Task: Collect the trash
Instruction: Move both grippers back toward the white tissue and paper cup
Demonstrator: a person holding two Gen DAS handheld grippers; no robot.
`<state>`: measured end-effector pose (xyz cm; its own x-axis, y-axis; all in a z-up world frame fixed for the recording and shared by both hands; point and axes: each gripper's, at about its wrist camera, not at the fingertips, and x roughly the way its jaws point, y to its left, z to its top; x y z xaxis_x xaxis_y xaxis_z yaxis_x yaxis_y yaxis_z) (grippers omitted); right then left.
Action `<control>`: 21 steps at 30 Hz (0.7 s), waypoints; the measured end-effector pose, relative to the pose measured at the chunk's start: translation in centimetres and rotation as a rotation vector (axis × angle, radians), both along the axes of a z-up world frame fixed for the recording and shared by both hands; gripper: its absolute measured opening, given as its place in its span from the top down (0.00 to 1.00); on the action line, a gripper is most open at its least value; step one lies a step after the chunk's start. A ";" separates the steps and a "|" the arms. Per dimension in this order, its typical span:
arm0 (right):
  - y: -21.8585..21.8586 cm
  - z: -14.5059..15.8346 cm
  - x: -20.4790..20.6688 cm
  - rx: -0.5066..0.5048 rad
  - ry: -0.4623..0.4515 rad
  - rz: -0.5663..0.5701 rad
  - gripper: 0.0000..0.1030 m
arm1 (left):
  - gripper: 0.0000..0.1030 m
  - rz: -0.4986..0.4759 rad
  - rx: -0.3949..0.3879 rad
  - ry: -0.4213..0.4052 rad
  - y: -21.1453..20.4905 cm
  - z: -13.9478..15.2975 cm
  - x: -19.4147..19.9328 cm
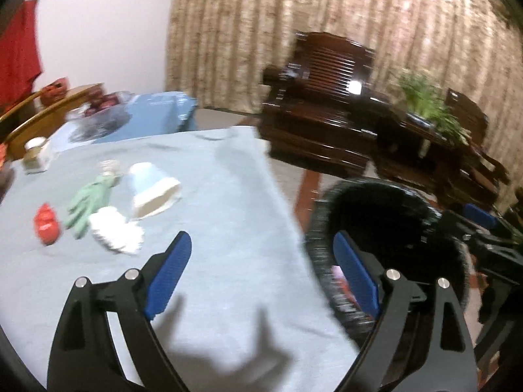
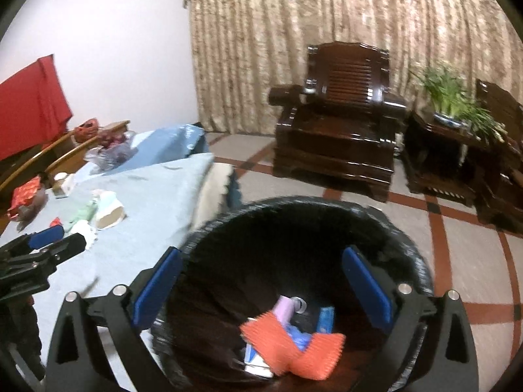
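A black-lined trash bin [image 2: 327, 228] stands beside the table's right edge; it also shows in the left wrist view [image 1: 385, 215]. Inside lie an orange foam net [image 2: 287, 349], a pink tube [image 2: 282, 310] and blue scraps. My right gripper [image 2: 261, 287] is open and empty above the bin's mouth. My left gripper [image 1: 261, 277] is open and empty over the light blue tablecloth [image 1: 212, 212]. On the cloth to its left lie a tipped paper cup [image 1: 152, 189], a green wrapper [image 1: 91, 202], crumpled white paper [image 1: 116, 230] and a red scrap [image 1: 47, 223].
A small jar [image 1: 34, 155] stands at the table's far left. A plastic bag of dark fruit [image 1: 101, 114] lies behind on a blue cloth. Dark wooden armchairs [image 2: 340, 130] and a side table with a plant [image 2: 454, 104] stand on the tiled floor.
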<state>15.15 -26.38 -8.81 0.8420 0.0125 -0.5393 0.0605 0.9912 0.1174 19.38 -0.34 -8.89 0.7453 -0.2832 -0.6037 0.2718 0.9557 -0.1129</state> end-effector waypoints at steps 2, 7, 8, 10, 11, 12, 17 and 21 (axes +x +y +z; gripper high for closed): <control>1.8 0.2 0.8 -0.003 -0.004 0.041 0.06 | 0.16 0.041 0.003 -0.001 2.0 0.2 0.2; 6.5 0.7 2.8 -0.011 -0.022 0.133 0.06 | 0.16 0.159 0.024 -0.009 7.6 0.3 0.7; 7.6 0.9 3.4 -0.012 -0.027 0.153 0.06 | 0.16 0.182 0.025 -0.007 8.7 0.3 0.8; 9.4 1.0 4.3 -0.009 -0.038 0.182 0.06 | 0.16 0.215 0.023 -0.004 10.1 0.3 1.2; 10.6 1.1 5.0 -0.008 -0.042 0.200 0.06 | 0.16 0.226 0.024 -0.003 10.6 0.2 1.3; 11.3 1.0 5.4 -0.006 -0.045 0.211 0.06 | 0.16 0.242 0.028 0.001 11.3 0.0 1.6; 14.7 0.3 8.2 0.009 -0.046 0.259 0.06 | 0.16 0.291 0.049 0.015 13.7 -1.1 2.8; 16.7 -1.0 10.0 0.018 -0.028 0.282 0.06 | 0.16 0.316 0.053 0.022 15.0 -2.1 3.5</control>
